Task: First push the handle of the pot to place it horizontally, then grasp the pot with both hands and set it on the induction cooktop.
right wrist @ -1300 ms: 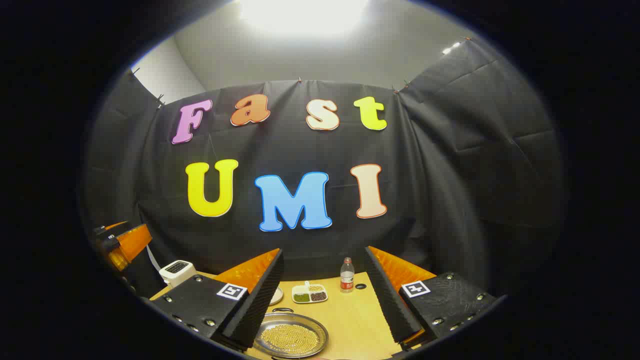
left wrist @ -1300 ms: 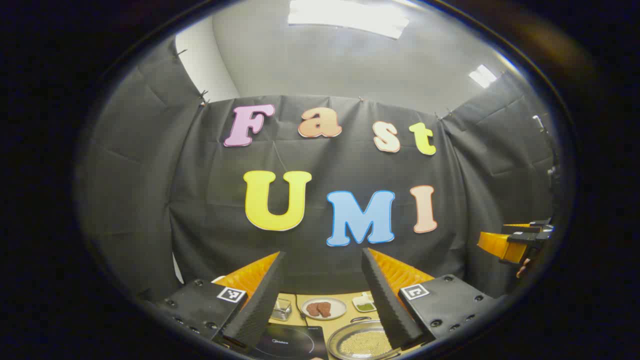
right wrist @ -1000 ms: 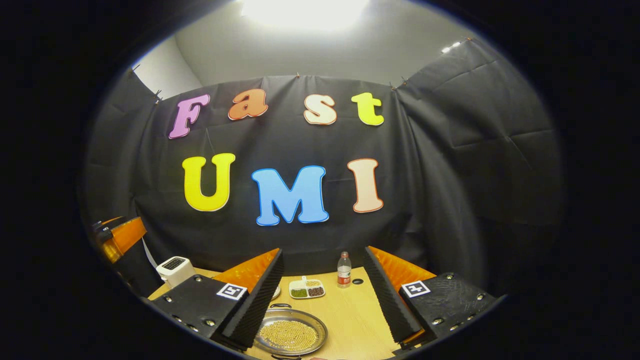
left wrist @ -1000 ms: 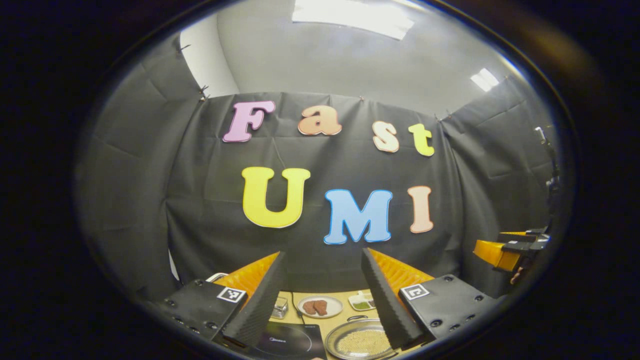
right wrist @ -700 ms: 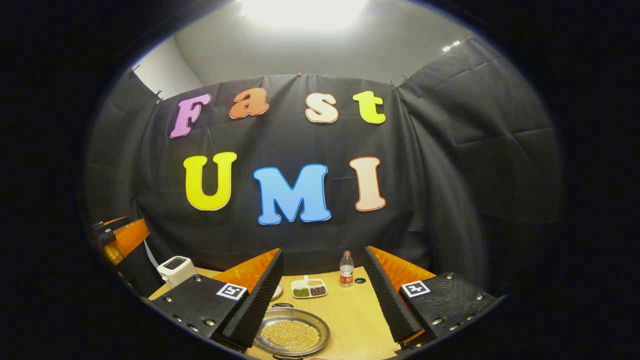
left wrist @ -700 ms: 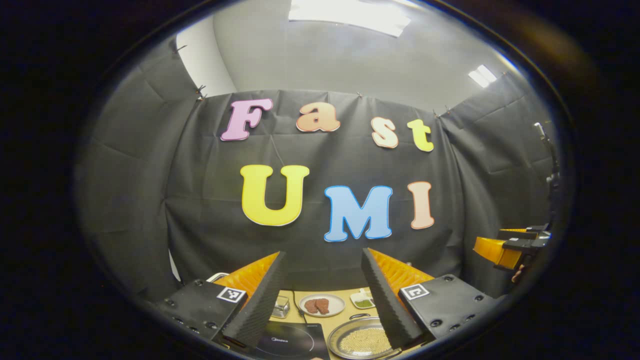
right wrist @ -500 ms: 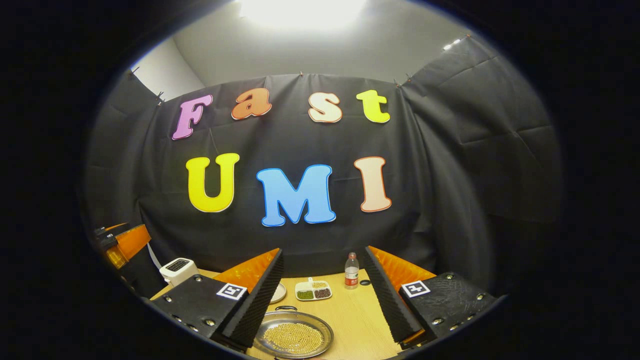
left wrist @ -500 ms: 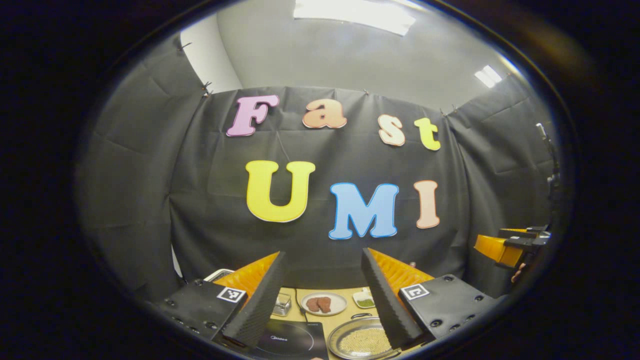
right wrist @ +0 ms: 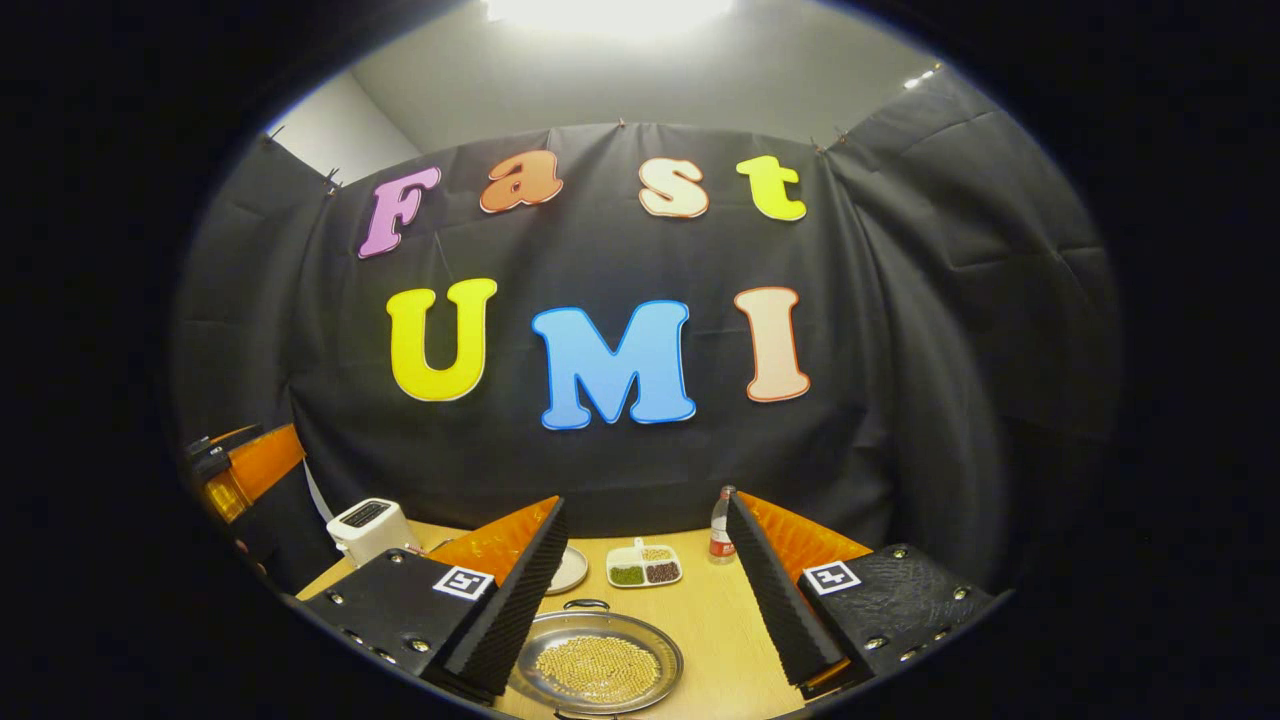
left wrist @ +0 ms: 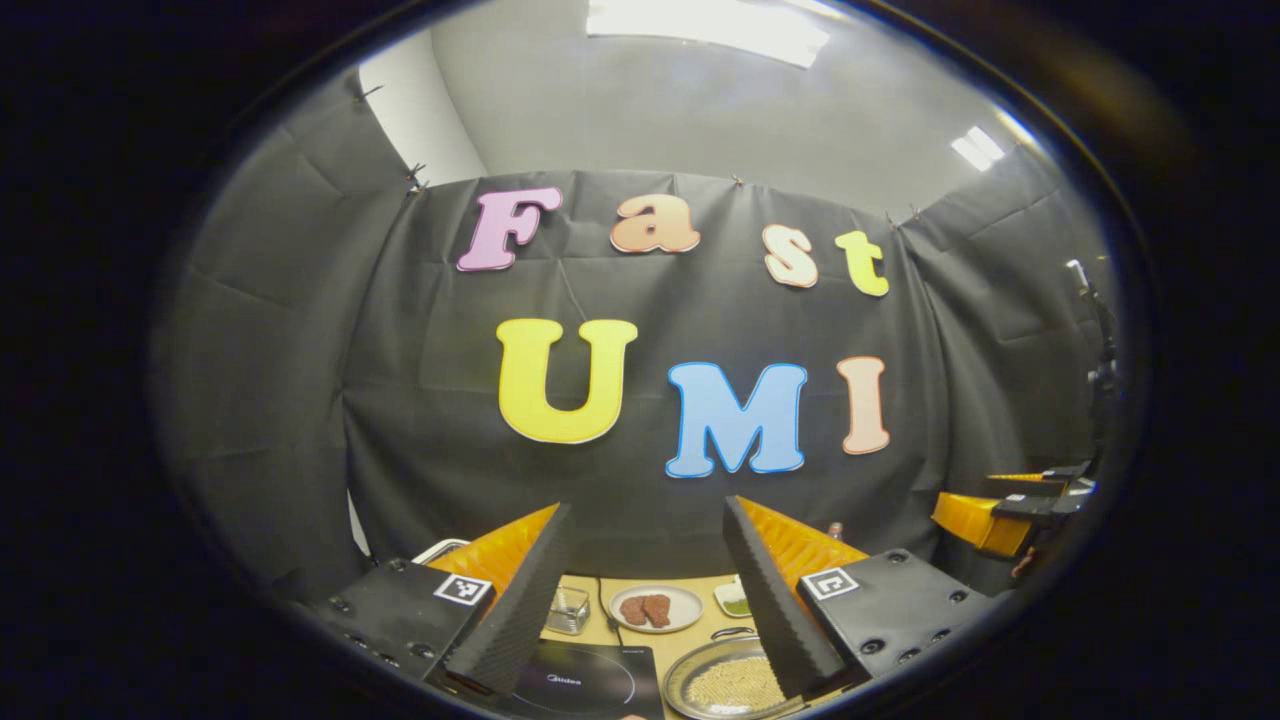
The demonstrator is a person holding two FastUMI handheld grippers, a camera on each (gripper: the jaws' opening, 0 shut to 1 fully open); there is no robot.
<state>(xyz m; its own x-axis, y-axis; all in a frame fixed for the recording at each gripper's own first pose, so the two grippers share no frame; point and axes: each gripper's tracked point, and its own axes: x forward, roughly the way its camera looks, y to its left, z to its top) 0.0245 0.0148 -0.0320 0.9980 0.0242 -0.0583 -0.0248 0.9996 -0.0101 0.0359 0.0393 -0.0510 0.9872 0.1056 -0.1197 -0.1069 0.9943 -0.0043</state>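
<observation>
The pot is a shallow metal pan holding yellow beans, with a small loop handle on its far rim. It sits on the wooden table, low between my right gripper's open fingers. My right gripper hangs above and short of it, holding nothing. In the left gripper view the pot lies right of the black induction cooktop. My left gripper is open and empty above the cooktop's near side. The right gripper appears at the far right, and the left gripper at the far left.
A plate of meat, a small glass container and a green dish stand behind the cooktop. A white toaster, a divided dish of beans, a white plate and a bottle line the table's back.
The right gripper view has tipped downward, so more of the table and the pot show. The left gripper view has barely shifted. Both grippers stay open.
</observation>
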